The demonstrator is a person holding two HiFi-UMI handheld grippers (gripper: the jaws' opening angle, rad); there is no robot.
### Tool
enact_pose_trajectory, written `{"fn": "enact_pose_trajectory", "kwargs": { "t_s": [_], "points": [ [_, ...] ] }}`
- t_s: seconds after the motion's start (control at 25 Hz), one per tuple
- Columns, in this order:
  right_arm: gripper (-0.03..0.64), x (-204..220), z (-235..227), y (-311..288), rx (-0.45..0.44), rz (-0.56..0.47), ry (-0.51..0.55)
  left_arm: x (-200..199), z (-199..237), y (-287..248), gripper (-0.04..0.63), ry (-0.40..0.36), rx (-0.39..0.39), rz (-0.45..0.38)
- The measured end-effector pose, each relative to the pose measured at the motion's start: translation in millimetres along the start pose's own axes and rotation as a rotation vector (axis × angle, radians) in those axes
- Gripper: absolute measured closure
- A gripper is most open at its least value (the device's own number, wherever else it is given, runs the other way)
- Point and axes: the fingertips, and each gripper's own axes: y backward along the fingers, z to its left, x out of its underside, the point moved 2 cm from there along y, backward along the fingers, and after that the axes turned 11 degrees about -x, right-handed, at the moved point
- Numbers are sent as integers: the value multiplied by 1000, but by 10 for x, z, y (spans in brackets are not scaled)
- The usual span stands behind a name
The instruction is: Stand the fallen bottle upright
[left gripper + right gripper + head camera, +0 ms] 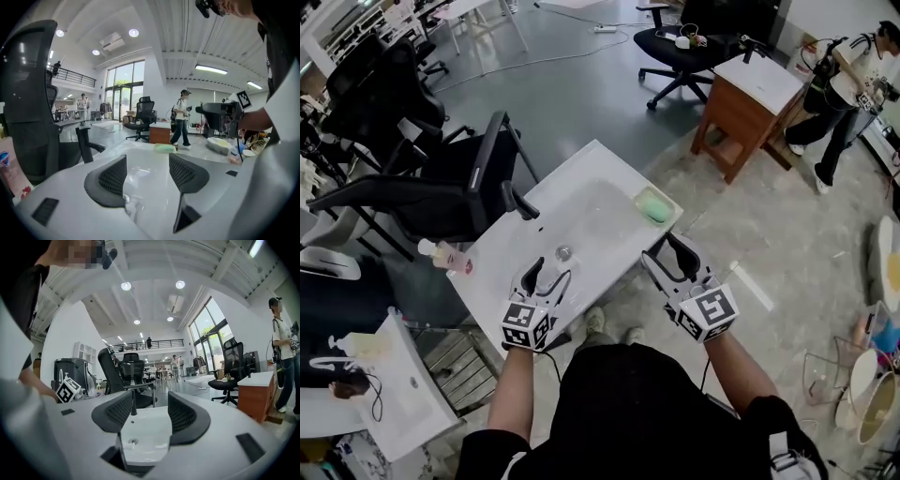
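A clear bottle (448, 256) with pinkish liquid and a white pump top is at the far left corner of the white sink (609, 169). At the left edge of the left gripper view the bottle (10, 168) looks upright, with red print low on it. My left gripper (547, 274) hovers over the sink's near left rim, to the right of the bottle and apart from it. Its jaws stand open with nothing between them (147, 176). My right gripper (670, 251) is off the sink's near right edge, open and empty (150, 416).
A black faucet (525, 204) stands at the sink's left side, a drain (563, 252) in the basin, a green soap dish (656, 206) at its right rim. Black office chairs (441, 187) crowd the left. A second sink (408, 394) with another bottle (358, 345) is at lower left.
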Motion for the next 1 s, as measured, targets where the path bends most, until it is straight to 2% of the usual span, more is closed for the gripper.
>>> {"fn": "enact_pose_trajectory", "kwargs": {
  "t_s": [0.16,0.36,0.8,1.0],
  "points": [
    [365,45,-71,-113,11,28,-1,342,112,-242,299,-68,25,118],
    [367,114,-178,-252,32,53,-9,726,123,-585,299,-172,101,258],
    [377,199,-293,-445,73,81,-31,1709,103,-1146,301,-335,197,606],
    [377,218,-339,-451,121,127,-18,2008,168,-1270,301,-415,206,675]
  ]
}}
